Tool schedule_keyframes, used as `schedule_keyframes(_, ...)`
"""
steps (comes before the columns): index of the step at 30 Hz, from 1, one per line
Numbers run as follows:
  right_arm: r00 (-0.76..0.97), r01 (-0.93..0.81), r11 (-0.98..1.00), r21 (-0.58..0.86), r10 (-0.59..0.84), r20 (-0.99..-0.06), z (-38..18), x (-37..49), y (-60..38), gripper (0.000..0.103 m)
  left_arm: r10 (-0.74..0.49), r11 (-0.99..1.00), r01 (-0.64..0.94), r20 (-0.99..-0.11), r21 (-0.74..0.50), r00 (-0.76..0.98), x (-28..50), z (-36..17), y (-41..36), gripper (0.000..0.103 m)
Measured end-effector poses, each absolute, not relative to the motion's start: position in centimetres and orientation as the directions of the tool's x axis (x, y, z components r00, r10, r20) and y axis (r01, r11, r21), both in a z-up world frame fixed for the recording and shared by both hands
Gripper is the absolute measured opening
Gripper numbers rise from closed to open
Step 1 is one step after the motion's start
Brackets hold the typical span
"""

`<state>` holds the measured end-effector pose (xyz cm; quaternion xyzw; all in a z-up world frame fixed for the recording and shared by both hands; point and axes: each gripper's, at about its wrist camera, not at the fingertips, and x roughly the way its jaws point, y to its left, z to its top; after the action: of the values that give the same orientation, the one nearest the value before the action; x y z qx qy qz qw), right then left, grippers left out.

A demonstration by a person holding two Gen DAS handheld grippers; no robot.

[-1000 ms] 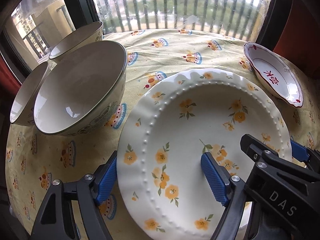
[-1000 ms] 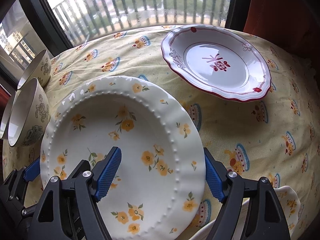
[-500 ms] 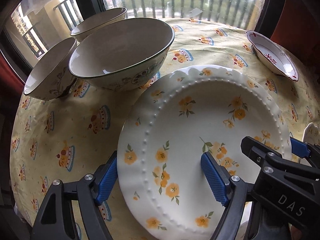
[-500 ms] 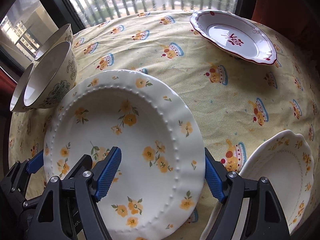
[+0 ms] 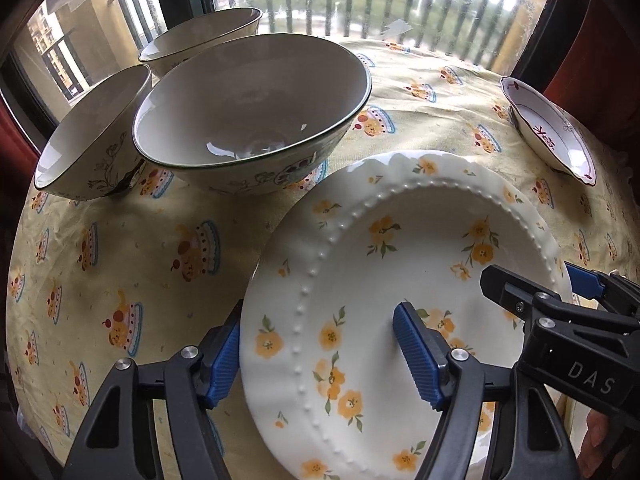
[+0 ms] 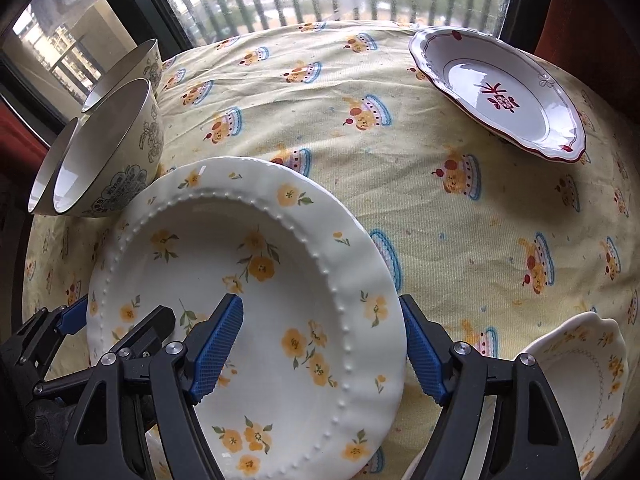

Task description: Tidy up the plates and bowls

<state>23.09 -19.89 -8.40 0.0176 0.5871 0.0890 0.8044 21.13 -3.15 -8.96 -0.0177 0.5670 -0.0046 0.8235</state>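
The flowered plate (image 5: 400,280) is lifted over the counter's (image 6: 460,220) near edge, its rim between both pairs of jaws. The left gripper (image 5: 320,344) is closing; the right gripper (image 6: 324,344) brackets the opposite rim. Glazed ceramic: stiff, slippery, breakable, so hold the beaded rim.

Flowered plate (image 6: 248,320) runs off the bottom edge — small scalloped dish (image 6: 576,384) cut too.
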Motion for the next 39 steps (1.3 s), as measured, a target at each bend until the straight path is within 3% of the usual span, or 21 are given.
schedule_keyframes(4, 0.301, -0.164, 0.982, 0.092, 0.138, -0.944, -8.4, 24.0, -19.5, 0.067, -0.027, 0.999, -0.025, -0.938, -0.038, 0.346, 21.5, -8.9, -3.0, 0.073)
schedule_keyframes(10, 0.322, -0.207, 0.977, 0.059, 0.125, -0.938, -8.5, 23.7, -19.1, 0.067, -0.026, 0.997, -0.056, -0.938, -0.048, 0.347, 21.4, -8.7, -2.6, 0.071)
schedule_keyframes(21, 0.277, -0.097, 0.991, 0.097, 0.121, -0.953, -8.2, 23.1, -19.8, 0.068, -0.04, 0.998, -0.026, -0.935, -0.052, 0.352, 21.1, -8.0, -2.7, 0.068)
schedule_keyframes(39, 0.35, 0.031, 0.998, 0.059, 0.045, -0.936, -4.5, 16.8, -18.9, 0.068, -0.135, 0.991, 0.076, -0.909, -0.114, 0.394, 17.2, -5.4, -1.4, 0.068)
